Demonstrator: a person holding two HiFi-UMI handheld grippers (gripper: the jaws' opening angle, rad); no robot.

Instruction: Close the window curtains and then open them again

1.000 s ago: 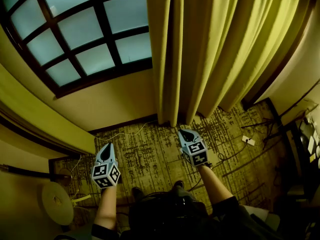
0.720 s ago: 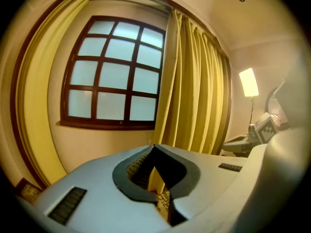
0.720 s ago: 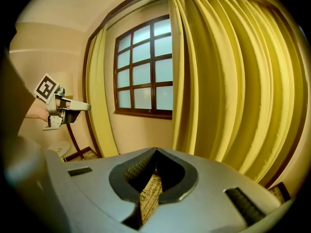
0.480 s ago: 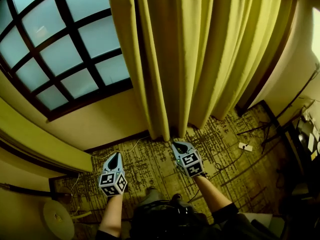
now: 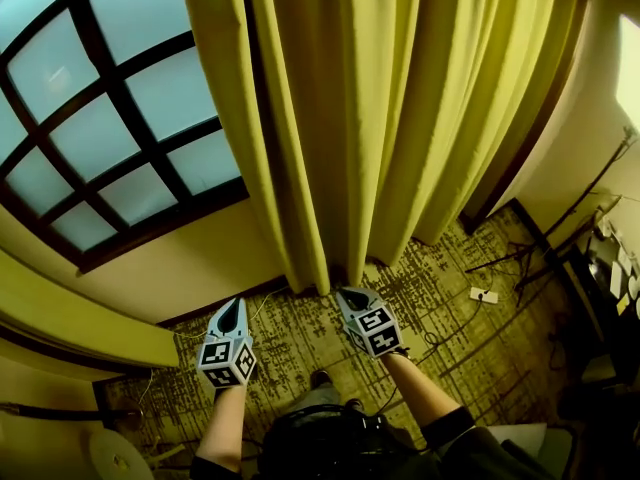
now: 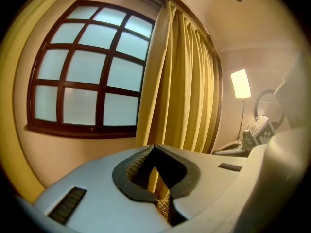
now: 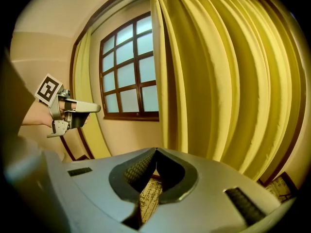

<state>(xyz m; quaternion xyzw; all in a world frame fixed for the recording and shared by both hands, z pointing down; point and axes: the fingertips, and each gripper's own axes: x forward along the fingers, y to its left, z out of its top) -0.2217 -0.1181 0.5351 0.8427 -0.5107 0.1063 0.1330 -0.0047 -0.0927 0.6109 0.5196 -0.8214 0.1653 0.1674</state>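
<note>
The yellow right curtain (image 5: 400, 118) hangs gathered at the right of the dark-framed grid window (image 5: 110, 118), whose panes are uncovered. A second yellow curtain (image 5: 60, 308) is bunched at the window's left. My right gripper (image 5: 350, 296) is shut and empty, its tip just short of the right curtain's inner hem. My left gripper (image 5: 232, 313) is shut and empty, low before the wall under the sill. In the left gripper view its closed tip (image 6: 154, 147) points at the curtain's inner edge (image 6: 180, 86). The right gripper view shows folds (image 7: 228, 81) close ahead and the left gripper (image 7: 97, 109) to the left.
Patterned carpet (image 5: 450, 298) runs up to the wall, with cables and a white power strip (image 5: 483, 295) at the right. Dark furniture (image 5: 610, 268) stands at the far right, a lit floor lamp (image 6: 240, 84) beyond the curtain, and a round pale object (image 5: 115, 453) at bottom left.
Both grippers have come nearer the wall and the right curtain's hem. The left gripper has shifted right towards the right one. Both stayed shut.
</note>
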